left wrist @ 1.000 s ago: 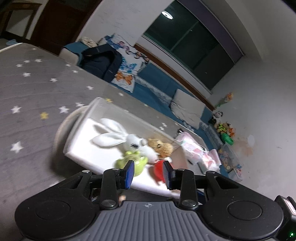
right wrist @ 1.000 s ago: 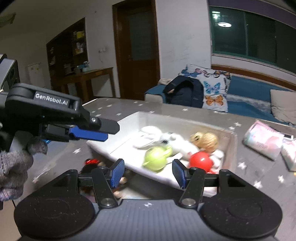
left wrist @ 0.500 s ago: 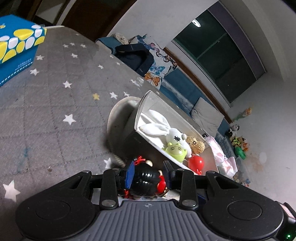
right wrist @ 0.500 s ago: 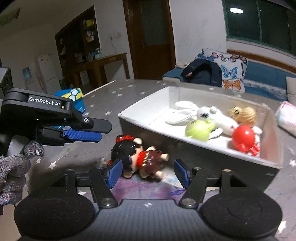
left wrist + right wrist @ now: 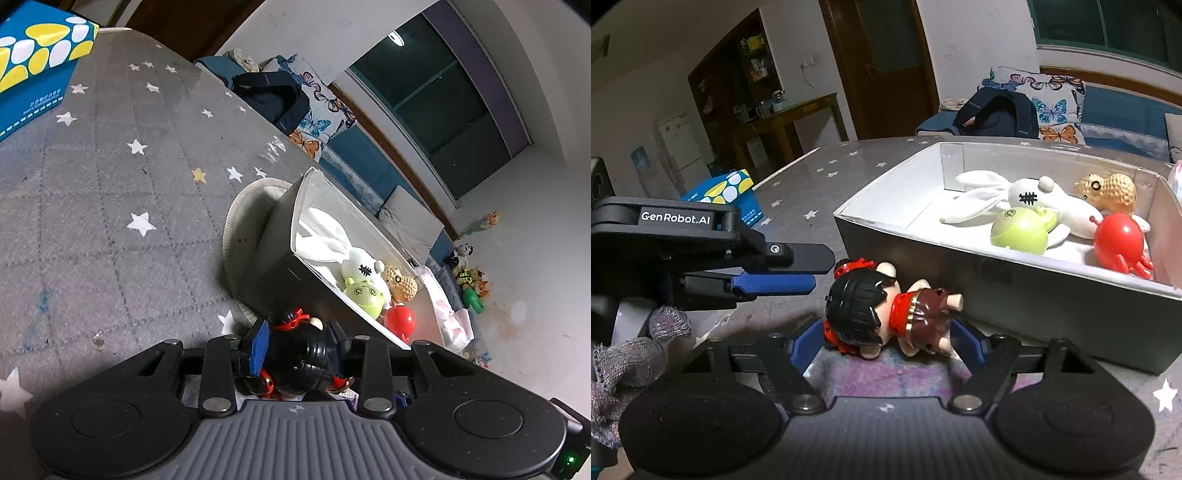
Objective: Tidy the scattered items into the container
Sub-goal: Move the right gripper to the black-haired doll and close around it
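A small doll with black hair and a red collar lies on its side on the star-patterned table, just in front of the grey box. My right gripper straddles the doll; its jaws are opening and the pads stand clear of it. My left gripper points at the doll's head from the left, opening slightly, tips just short of the hair. In the left wrist view the doll shows between the left gripper fingers. In the box lie a white rabbit, green toy, peanut and red octopus.
A blue and yellow carton stands at the table's far left. Under the box lies a round pale mat, and a pink packet lies beyond it. A gloved hand holds the left gripper. Sofa, cushions and backpack sit behind the table.
Both grippers have come down from over the box to the doll on the table. The right jaws have widened and now stand on either side of the doll.
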`<action>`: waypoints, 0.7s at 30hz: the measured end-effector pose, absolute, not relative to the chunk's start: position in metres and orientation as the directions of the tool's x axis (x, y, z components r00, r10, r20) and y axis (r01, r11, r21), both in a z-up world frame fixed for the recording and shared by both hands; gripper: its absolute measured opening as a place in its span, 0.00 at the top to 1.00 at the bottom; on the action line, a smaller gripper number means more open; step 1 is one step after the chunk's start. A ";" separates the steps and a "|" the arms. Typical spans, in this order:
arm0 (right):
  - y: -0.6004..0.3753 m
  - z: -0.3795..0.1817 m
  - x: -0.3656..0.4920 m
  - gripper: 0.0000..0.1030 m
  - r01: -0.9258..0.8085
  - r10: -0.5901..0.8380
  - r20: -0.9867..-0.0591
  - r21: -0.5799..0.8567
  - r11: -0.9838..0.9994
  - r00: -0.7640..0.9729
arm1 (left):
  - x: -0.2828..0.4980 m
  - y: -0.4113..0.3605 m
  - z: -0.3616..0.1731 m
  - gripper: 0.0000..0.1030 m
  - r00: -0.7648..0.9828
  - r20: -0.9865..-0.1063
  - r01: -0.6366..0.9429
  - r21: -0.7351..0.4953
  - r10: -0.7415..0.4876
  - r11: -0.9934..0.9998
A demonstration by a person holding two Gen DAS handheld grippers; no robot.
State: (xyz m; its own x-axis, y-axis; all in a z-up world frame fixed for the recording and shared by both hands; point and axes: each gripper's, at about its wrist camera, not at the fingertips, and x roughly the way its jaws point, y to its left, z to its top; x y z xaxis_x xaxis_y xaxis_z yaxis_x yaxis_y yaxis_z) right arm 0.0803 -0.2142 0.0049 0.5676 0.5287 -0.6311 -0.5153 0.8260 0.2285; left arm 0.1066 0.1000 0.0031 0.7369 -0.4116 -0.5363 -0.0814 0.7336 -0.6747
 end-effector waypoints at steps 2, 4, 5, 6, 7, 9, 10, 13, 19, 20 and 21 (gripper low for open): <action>-0.211 0.005 0.081 0.23 -0.509 0.521 -0.633 0.224 0.831 0.572 | 0.109 0.102 0.001 0.64 0.731 -0.536 -0.076 -0.679 -0.422 0.730; -0.207 0.005 0.082 0.23 -0.503 0.511 -0.638 0.217 0.837 0.576 | 0.110 0.102 -0.001 0.64 0.728 -0.536 -0.073 -0.680 -0.428 0.729; -0.206 0.005 0.083 0.23 -0.499 0.507 -0.640 0.215 0.840 0.577 | 0.112 0.103 -0.002 0.64 0.725 -0.538 -0.073 -0.682 -0.431 0.728; -0.205 0.005 0.084 0.22 -0.496 0.504 -0.642 0.215 0.841 0.577 | 0.113 0.103 -0.004 0.64 0.722 -0.539 -0.074 -0.685 -0.435 0.725; -0.204 0.004 0.084 0.20 -0.494 0.503 -0.644 0.215 0.842 0.577 | 0.114 0.103 -0.005 0.64 0.718 -0.539 -0.072 -0.687 -0.441 0.723; -0.201 0.004 0.085 0.18 -0.492 0.499 -0.645 0.211 0.844 0.579 | 0.115 0.103 -0.006 0.64 0.713 -0.540 -0.066 -0.687 -0.448 0.723; -0.200 0.004 0.085 0.18 -0.492 0.494 -0.646 0.204 0.846 0.582 | 0.116 0.103 -0.007 0.64 0.710 -0.542 -0.065 -0.687 -0.450 0.724; -0.196 0.004 0.084 0.18 -0.493 0.479 -0.650 0.179 0.851 0.590 | 0.119 0.104 -0.009 0.64 0.702 -0.541 -0.062 -0.694 -0.463 0.717; -0.195 0.004 0.085 0.18 -0.489 0.475 -0.655 0.179 0.854 0.588 | 0.122 0.105 -0.011 0.63 0.697 -0.532 -0.048 -0.704 -0.481 0.709; -0.195 0.004 0.086 0.18 -0.489 0.474 -0.655 0.179 0.854 0.588 | 0.123 0.105 -0.011 0.63 0.697 -0.530 -0.046 -0.706 -0.484 0.706; -0.195 0.003 0.086 0.18 -0.489 0.473 -0.657 0.178 0.854 0.588 | 0.123 0.105 -0.012 0.62 0.697 -0.527 -0.046 -0.710 -0.487 0.703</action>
